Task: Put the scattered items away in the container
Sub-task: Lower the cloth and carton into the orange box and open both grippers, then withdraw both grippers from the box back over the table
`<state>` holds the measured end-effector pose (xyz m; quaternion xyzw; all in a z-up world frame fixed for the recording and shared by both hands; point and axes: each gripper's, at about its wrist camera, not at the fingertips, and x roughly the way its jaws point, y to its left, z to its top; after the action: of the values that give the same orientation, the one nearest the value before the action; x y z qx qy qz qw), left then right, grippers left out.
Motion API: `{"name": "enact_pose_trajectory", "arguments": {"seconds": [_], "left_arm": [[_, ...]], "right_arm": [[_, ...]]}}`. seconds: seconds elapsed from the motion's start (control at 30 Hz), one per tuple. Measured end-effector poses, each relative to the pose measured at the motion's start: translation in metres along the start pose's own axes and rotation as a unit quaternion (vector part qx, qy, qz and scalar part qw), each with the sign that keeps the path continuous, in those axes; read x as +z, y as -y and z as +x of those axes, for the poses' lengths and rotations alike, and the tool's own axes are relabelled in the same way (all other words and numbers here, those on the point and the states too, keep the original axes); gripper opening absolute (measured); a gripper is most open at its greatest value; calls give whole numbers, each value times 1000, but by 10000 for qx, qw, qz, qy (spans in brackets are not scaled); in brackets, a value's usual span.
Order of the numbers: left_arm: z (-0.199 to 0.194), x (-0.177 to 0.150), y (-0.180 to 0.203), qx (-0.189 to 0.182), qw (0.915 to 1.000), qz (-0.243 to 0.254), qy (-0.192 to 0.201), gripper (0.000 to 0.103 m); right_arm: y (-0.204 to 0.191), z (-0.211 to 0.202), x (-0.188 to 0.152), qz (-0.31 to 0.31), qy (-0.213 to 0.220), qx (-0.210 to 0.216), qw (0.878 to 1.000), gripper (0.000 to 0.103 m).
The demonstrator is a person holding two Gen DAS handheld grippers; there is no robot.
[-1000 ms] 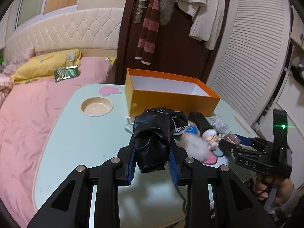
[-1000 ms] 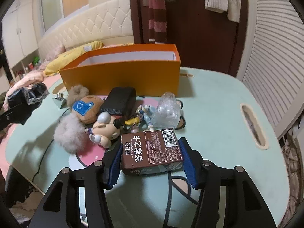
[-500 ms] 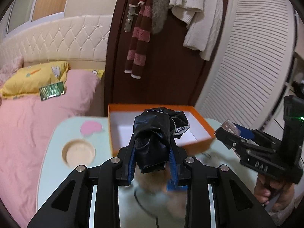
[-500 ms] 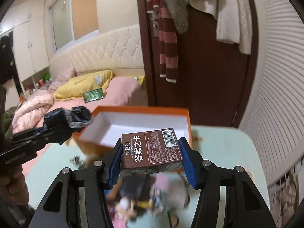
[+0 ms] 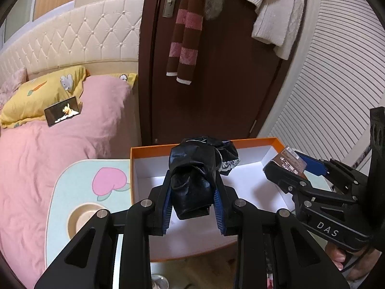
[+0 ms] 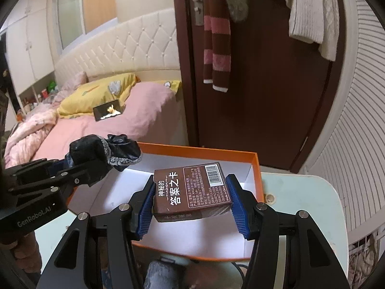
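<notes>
Orange box lay beneath both tongs: left tongs clamped black fabric, right tongs clamped brown card box; simultaneous release risked collision.

box: orange outside, white inside
bundle: glossy black, with a grey-white lace edge
card pack: brown, with white lettering and a white barcode patch
left gripper: black, with blue pads
right gripper: black, with blue pads
table: pale mint, with a pink peach print
scarf: maroon with pink stripes and white ends
pillow: yellow, with a carrot print
bedcover: pink
headboard: cream, diamond-tufted
door: dark brown
</notes>
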<state>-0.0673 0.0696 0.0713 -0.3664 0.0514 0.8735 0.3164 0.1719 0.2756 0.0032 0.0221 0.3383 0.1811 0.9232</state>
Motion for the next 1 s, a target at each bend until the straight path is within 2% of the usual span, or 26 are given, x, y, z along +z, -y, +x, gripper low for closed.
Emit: {"name": "enact_pose_trajectory", "arguments": {"seconds": [0.23,0.33,0.37,0.4,0.57,0.77,1.0], "left_arm": [[11,4,-2,179,9998,-15,-93,33],[12,3,-6,194,9996,-137,-118,50],[12,3,-8,154,9996,-213,-122,64],[10,2,-10,115,9994,-299,-97,72],[-6,2,-16,-125,9983,-551,115,73],[-33,-8,-13,27,9989,-420,229,73],[-64,-45,-7,322,9993,-183,76,73]], "right_arm": [[1,13,3,-30,-158,-36,9999,57],[-2,15,1,-176,-192,-200,9995,58],[-3,15,1,-240,-197,-243,9992,61],[-3,15,0,-273,-190,-273,9991,64],[0,3,0,-238,-52,-260,9994,72],[3,-25,-6,-99,83,-141,9998,73],[10,-63,-35,-15,76,-132,9999,76]]}}
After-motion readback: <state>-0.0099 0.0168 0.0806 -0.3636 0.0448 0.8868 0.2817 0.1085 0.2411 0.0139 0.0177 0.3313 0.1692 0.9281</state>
